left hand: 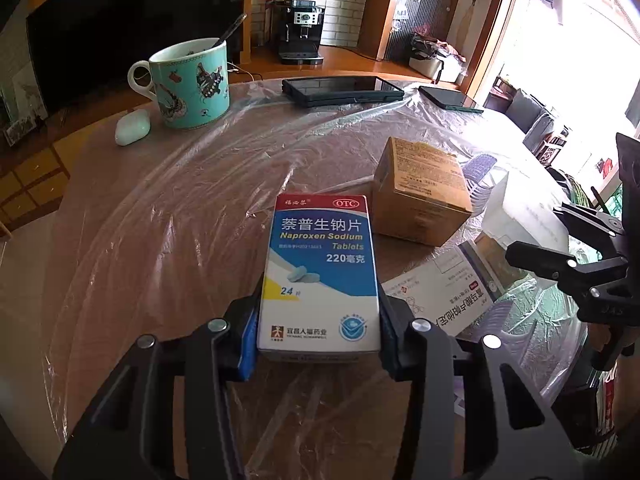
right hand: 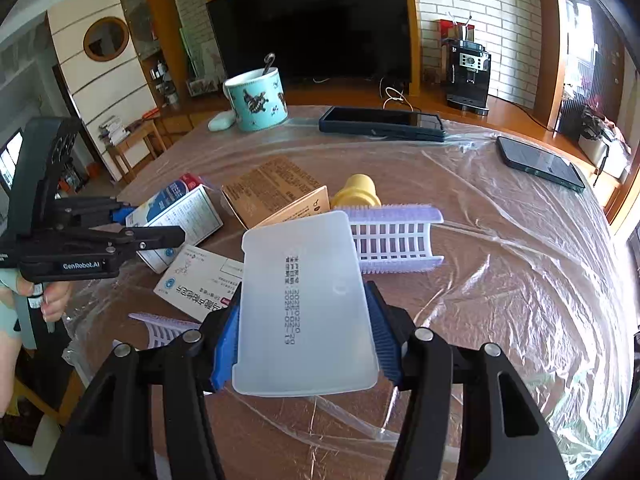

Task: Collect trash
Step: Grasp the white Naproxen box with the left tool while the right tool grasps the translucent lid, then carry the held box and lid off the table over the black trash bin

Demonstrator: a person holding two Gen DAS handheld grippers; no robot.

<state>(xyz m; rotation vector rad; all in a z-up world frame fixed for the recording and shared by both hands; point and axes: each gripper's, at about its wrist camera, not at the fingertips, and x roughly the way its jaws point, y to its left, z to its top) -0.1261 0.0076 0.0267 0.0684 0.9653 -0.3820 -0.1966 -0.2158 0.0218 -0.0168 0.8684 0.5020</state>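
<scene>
My left gripper (left hand: 318, 332) is shut on a blue and white Naproxen tablet box (left hand: 320, 264), held above the table; the box also shows in the right wrist view (right hand: 176, 212). My right gripper (right hand: 306, 344) is shut on a frosted white plastic case (right hand: 306, 304) with printed dates. On the table lie a brown cardboard box (left hand: 420, 196), a flat white medicine box (right hand: 200, 284), a purple and white hair roller (right hand: 396, 238) and a yellow cap (right hand: 356, 192).
The round table (left hand: 120, 240) is covered in clear plastic film. At the back stand a teal mug (left hand: 194, 84) with a spoon, a white earbud case (left hand: 132, 127), a dark tablet (left hand: 344, 90) and a phone (right hand: 540, 164).
</scene>
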